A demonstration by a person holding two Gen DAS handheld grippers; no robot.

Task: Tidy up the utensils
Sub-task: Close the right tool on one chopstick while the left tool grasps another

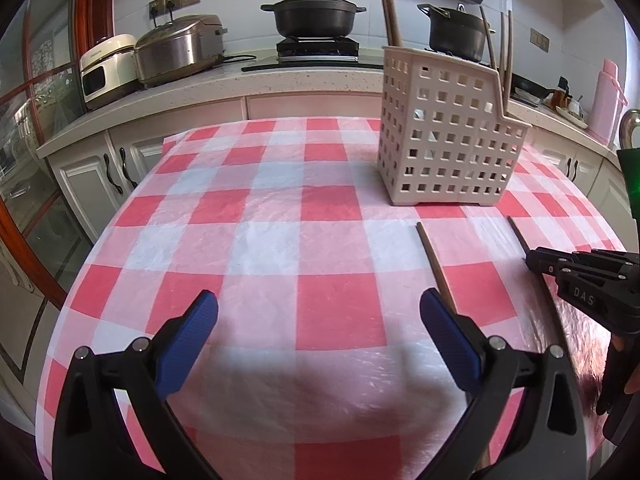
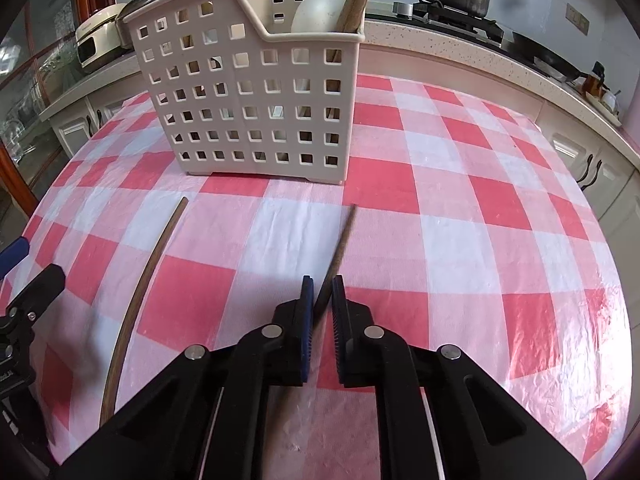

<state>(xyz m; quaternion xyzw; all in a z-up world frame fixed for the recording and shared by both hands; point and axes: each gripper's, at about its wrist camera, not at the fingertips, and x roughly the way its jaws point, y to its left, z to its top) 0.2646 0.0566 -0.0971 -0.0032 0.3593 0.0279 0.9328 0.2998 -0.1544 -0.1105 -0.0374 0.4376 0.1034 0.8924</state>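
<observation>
Red checkered tablecloth (image 1: 280,216), two black pots (image 1: 314,14) on the stove, rice cooker (image 1: 180,48), pink bottle (image 1: 606,100) over by the counter.

Glossy crinkled plastic tablecloth (image 2: 460,248), matt perforated plastic caddy (image 2: 256,92), wooden chopsticks (image 2: 140,292).

Black grippers, blue pads, pretty standard rig

Both the left gripper (image 1: 319,318) and right gripper (image 2: 322,296) are sporting matte black linkages with silver round rivets, ribbed blue pads (image 1: 192,338), and white "DAS" lettering is showing on one body.
</observation>
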